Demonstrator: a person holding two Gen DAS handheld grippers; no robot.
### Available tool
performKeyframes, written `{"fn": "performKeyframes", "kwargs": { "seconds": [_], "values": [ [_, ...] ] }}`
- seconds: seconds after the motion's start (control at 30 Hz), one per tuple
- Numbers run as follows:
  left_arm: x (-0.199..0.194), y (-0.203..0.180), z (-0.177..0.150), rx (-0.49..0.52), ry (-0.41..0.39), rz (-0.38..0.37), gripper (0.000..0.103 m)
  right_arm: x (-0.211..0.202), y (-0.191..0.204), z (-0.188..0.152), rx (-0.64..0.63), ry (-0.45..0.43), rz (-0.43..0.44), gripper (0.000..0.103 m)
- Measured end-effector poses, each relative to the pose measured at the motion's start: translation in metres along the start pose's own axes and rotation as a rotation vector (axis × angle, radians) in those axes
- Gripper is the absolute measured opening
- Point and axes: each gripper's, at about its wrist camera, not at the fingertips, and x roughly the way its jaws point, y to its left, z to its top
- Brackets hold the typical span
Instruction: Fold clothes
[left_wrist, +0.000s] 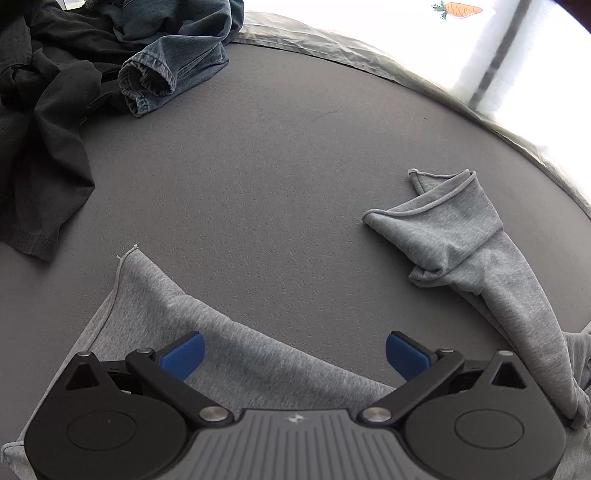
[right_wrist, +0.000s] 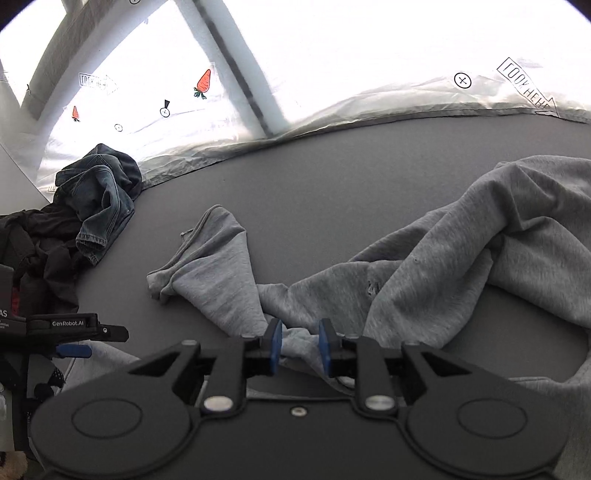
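Denim jeans (right_wrist: 99, 199) – black clothes (left_wrist: 40, 122) heaped beside grey garment (right_wrist: 461, 258).

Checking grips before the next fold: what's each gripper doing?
Left gripper: open, holding nothing, above the grey garment.
Right gripper: partly open, grey fabric between its fingers.

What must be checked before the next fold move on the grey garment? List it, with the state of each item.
1. Left gripper free: ok, its jaws stand wide apart above the grey garment, gripping nothing.
2. Right gripper free: ok, its jaws are slightly apart with a bunched fold between them; the pads do not visibly press on it.
3. Garment lying flat: not ok, it is crumpled and its sleeve is twisted.
4. Bare table surface to spread it on: ok.
5. Other clothes out of the way: ok, the jeans and black garment sit apart at the far left.
6. Whole garment in view: cannot tell, it runs past the frame edges.
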Motion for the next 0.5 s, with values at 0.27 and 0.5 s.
{"fn": "performKeyframes", "kwargs": {
  "seconds": [0.27, 0.5],
  "values": [
    [0.01, 0.038, 0.017, -0.076, 0.036, 0.066, 0.103, 0.069, 0.03, 0.032, -0.067, 0.062, 0.071, 0.028],
    [0.023, 0.069, 0.029, -0.11, 0.073, 0.152, 0.103, 0.121, 0.048, 0.047, -0.045, 0.108, 0.049, 0.035]
  ]
}}
